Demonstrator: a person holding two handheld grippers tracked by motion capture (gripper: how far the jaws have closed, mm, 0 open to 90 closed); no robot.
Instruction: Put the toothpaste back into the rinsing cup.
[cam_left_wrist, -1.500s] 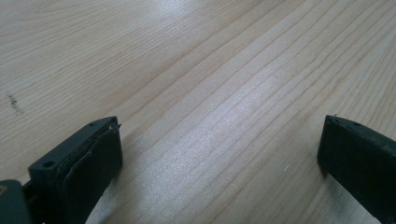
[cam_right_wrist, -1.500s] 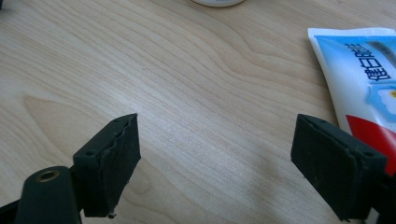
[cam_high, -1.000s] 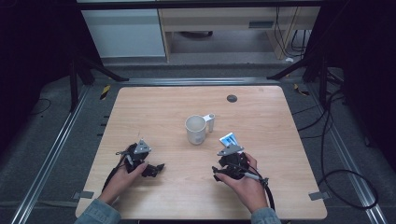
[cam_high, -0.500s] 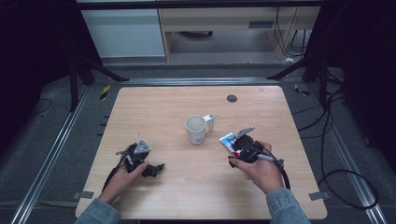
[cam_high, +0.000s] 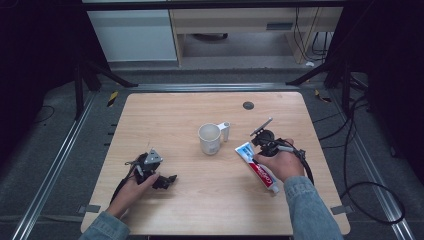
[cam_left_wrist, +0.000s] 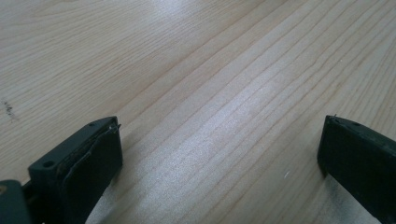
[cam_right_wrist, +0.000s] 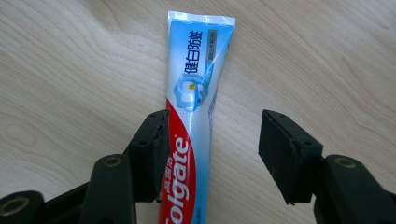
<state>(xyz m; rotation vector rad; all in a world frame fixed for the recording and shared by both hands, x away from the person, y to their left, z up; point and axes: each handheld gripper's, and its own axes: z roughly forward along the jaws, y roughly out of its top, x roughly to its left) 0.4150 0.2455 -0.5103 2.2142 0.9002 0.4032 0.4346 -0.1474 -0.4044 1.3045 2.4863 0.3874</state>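
Note:
A red, white and blue toothpaste tube (cam_high: 258, 168) (cam_right_wrist: 194, 140) lies flat on the wooden table (cam_high: 200, 210), right of centre. My right gripper (cam_high: 255, 154) (cam_right_wrist: 212, 128) hangs over the tube, open, pointing down at it. The tube lies between the jaws, close against one of them, with a wide gap to the other. My left gripper (cam_high: 169, 179) (cam_left_wrist: 219, 140) rests low near the table's front left, open, with bare wood between its jaws. A white mug (cam_high: 210, 138) stands upright at the table's centre.
A small white object (cam_high: 226, 131) stands right beside the mug. A dark round disc (cam_high: 248, 105) sits in the tabletop at the back right. Metal rails and cables run along the floor on both sides of the table.
My right hand has moved away from the front edge and to the right, uncovering the full length of the tube; its gripper now points down over it. The left gripper has stayed put.

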